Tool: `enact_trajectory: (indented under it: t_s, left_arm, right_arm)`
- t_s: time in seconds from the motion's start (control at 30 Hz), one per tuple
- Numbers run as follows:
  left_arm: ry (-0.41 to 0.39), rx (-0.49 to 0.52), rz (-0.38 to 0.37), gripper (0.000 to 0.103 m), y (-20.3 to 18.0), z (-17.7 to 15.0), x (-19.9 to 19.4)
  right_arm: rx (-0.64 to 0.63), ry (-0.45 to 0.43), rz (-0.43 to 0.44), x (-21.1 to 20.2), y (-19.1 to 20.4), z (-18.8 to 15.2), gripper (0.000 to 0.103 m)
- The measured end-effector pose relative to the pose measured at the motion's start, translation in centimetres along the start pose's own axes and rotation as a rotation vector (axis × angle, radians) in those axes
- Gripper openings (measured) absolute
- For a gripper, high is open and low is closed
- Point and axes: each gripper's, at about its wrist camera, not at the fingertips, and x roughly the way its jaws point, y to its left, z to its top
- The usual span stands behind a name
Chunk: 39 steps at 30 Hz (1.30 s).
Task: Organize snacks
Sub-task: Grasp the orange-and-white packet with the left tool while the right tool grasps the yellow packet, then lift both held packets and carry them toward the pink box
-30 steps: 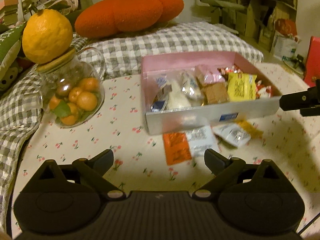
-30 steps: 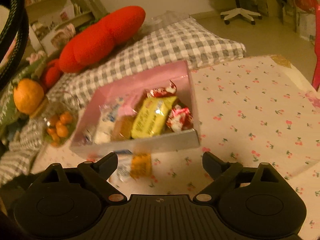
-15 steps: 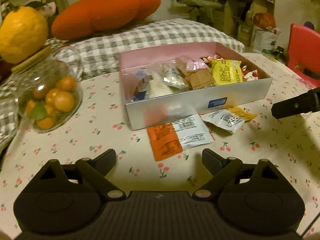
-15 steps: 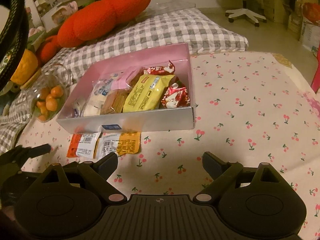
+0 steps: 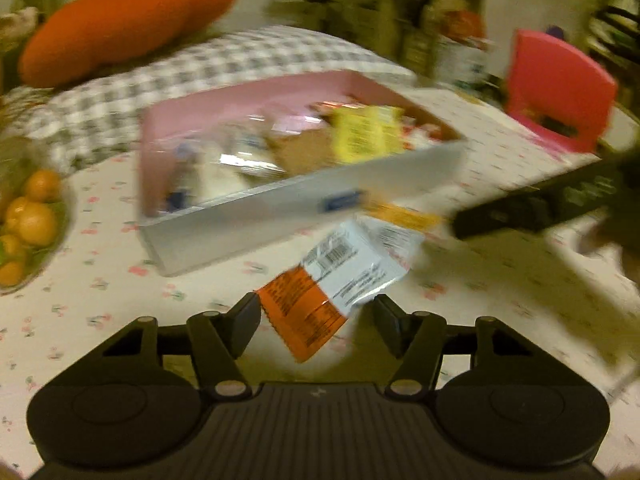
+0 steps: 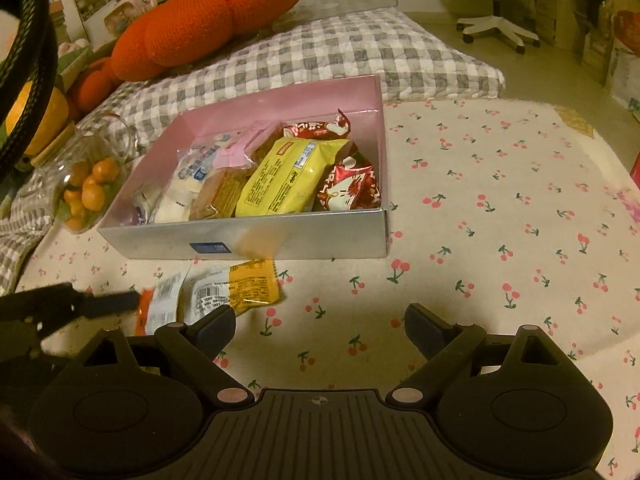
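A pink-lined silver box [image 6: 304, 240] [image 5: 248, 228] holds several snack packs, among them a yellow pack [image 6: 288, 178]. Two packets lie on the cherry-print cloth in front of it: an orange-and-white packet [image 5: 320, 300] [image 6: 160, 304] and a white-and-yellow packet [image 6: 236, 288] [image 5: 396, 232]. My left gripper [image 5: 316, 316] is open, its fingers on either side of the orange end of the first packet. It shows at the left of the right wrist view [image 6: 80, 304]. My right gripper [image 6: 320, 328] is open and empty above the cloth, just right of the packets. The left wrist view is blurred.
A glass jar of small oranges [image 6: 86, 184] [image 5: 28, 224] stands left of the box, a large yellow citrus [image 6: 44, 120] on its lid. A checked cushion [image 6: 320, 52] and an orange plush [image 6: 208, 20] lie behind. A red chair [image 5: 556, 88] stands at the right.
My left gripper has moved forward and down onto the orange-and-white packet, and its fingers have narrowed around it. My right gripper has come lower and closer to the cloth.
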Motion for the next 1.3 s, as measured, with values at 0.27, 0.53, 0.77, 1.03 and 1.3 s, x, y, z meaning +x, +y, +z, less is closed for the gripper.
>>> enact_trajectory:
  t_s: [0.27,0.53,0.77,1.03,1.3]
  left_arm:
    - [0.054,0.155,-0.012,0.081,-1.9,-0.4,-0.2]
    - [-0.005,0.117,0.057,0.085,-2.2,0.2,0.9]
    - [0.013,0.017,0.078,0.048,-0.9,0.9,0.7]
    - [0.046,-0.126,0.168,0.042,2.3,-0.2,-1.0]
    - [0.058,-0.151,0.187,0.050,2.9,-1.1,-1.9]
  right_arm:
    - [0.004,0.007,0.008,0.7,0.2,0.3,0.093]
    - [0.014,0.014,0.019,1.4,0.9,0.5,0.093]
    - [0.014,0.009,0.031,1.9,1.5,0.8,0.094]
    - [-0.047,-0.008,0.084,2.7,3.5,0.7,0.094]
    - [-0.152,-0.062,0.045,3.7,5.5,0.2,0.089]
